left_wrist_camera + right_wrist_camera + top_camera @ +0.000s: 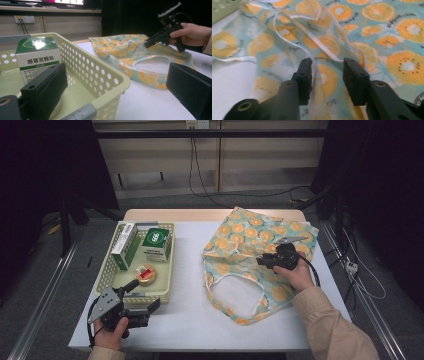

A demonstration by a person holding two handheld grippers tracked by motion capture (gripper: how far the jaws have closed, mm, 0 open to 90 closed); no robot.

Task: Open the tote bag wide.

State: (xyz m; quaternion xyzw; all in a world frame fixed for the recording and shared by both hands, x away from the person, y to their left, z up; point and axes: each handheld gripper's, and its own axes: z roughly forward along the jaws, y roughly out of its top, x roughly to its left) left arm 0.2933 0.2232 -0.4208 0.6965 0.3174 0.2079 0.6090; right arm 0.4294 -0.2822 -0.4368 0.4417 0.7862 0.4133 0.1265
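A cloth bag (260, 245) printed with orange slices on pale blue lies flat on the right half of the white table, its handles toward the near edge. My right gripper (264, 261) hovers over its middle, pointing left. In the right gripper view the jaws of that gripper (327, 67) stand apart, with a raised, white-trimmed fold of the bag (387, 37) between them; the pads do not press on it. My left gripper (142, 296) rests at the near left. Its jaws are wide open astride the near right corner of a cream basket (107, 265).
The basket (107, 75) holds a green-and-white carton (155, 244), a longer green-and-white box (125, 250) and a small round tin (146, 274). The carton (37, 57) stands close behind the left jaw. White tabletop (190, 270) separates basket and bag.
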